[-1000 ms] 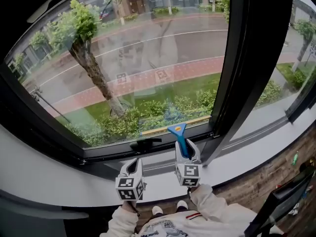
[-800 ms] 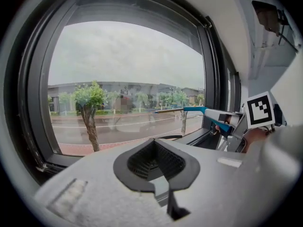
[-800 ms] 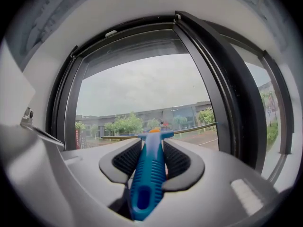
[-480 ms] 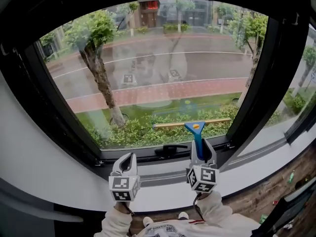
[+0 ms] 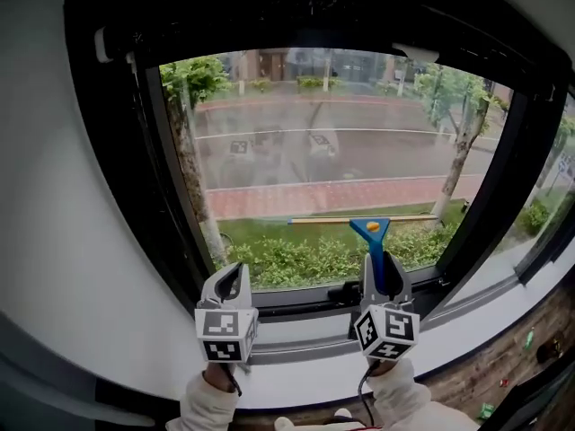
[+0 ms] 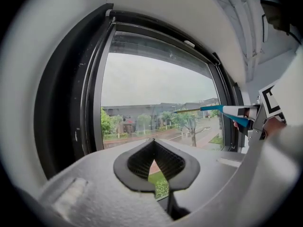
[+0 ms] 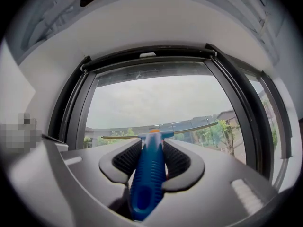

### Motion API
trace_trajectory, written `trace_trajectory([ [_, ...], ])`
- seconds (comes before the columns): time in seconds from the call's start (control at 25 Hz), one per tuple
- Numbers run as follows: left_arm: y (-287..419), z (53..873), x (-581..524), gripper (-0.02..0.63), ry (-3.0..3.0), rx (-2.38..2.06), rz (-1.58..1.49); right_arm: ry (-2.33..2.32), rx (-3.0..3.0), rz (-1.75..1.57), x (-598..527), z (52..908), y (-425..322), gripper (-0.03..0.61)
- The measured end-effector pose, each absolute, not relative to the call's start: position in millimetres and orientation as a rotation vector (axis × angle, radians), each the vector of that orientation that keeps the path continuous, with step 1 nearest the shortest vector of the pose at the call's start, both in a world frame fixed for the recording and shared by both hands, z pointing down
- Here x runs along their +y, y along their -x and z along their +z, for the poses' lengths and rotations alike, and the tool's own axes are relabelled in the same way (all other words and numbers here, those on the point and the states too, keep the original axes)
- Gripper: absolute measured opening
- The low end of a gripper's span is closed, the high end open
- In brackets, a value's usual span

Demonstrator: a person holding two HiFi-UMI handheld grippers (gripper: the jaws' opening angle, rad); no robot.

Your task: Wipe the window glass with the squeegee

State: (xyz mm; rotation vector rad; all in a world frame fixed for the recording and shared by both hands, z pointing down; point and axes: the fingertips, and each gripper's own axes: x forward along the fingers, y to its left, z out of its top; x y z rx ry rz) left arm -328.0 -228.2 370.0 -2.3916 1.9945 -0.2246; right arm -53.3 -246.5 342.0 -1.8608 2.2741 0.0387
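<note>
glass [image 5: 296, 160] ahead, black frame [image 5: 157, 196] either side, sill [image 5: 296, 373] below

White windowsill [image 5: 301, 375], running under black window frame [image 5: 287, 302]

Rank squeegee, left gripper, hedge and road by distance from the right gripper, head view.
1. The squeegee: held in the right gripper.
2. The left gripper: indoors, to its left.
3. The hedge: outside, down at street level.
4. The road: beyond the hedge, farthest.

Squeegee [image 7: 147, 174] handle end hidden between fingers [image 7: 181, 161]
</note>
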Motion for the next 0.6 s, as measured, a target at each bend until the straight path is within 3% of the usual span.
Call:
trace_trajectory([
  [0.6, 310.7, 216.1, -253.8, 0.0, 2.345, 1.827, -0.09, 1.557, 2.068, 0.435, -259.6, 92.0, 136.6, 0.146],
])
